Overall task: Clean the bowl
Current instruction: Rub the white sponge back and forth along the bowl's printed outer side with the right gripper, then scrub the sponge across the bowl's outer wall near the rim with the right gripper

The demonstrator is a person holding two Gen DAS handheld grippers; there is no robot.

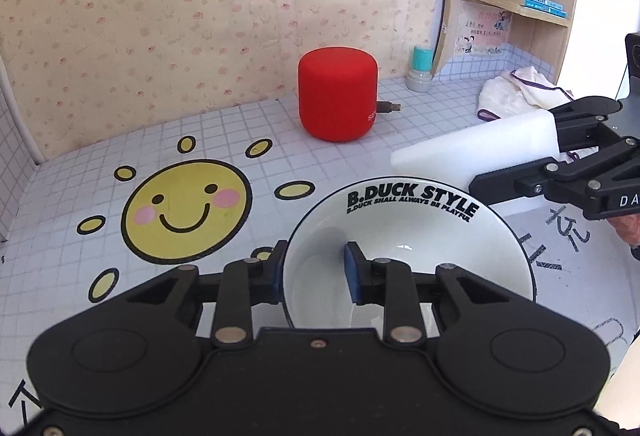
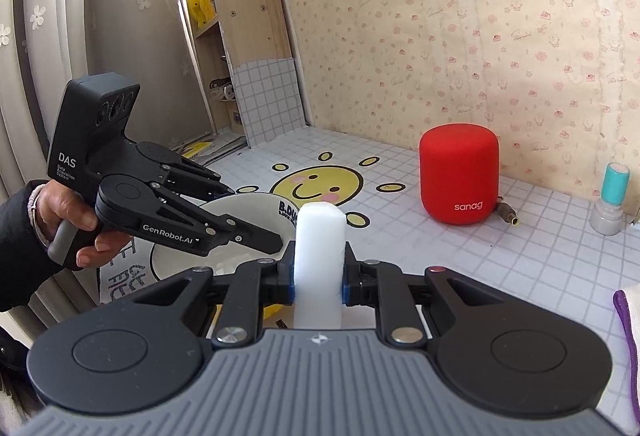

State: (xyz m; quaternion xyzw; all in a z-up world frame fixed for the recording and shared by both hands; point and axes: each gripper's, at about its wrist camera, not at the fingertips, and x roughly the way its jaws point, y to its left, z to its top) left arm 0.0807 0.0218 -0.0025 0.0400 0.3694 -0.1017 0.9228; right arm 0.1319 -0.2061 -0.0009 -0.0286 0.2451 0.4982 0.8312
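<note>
A white bowl (image 1: 404, 236) lettered "B.DUCK STYLE" sits on the tiled tabletop (image 1: 200, 128). My left gripper (image 1: 316, 274) straddles the bowl's left wall, one blue pad outside and the other inside, and is shut on it. In the right wrist view a hand (image 2: 80, 220) holds that left gripper (image 2: 252, 216) over the bowl (image 2: 260, 206). My right gripper (image 2: 319, 276) is shut on a white sponge block (image 2: 320, 232) that sticks out forward. Seen from the left wrist, the right gripper (image 1: 516, 152) holds the sponge (image 1: 472, 148) just beyond the bowl's far right rim.
A red cylindrical speaker (image 1: 338, 96) with a cable plug (image 1: 390, 107) stands behind the bowl. A teal-capped small bottle (image 1: 420, 70) and a white cloth (image 1: 516, 92) lie at the back right below a wooden shelf (image 1: 516, 6). A sun-face sticker (image 1: 186, 212) marks the table left.
</note>
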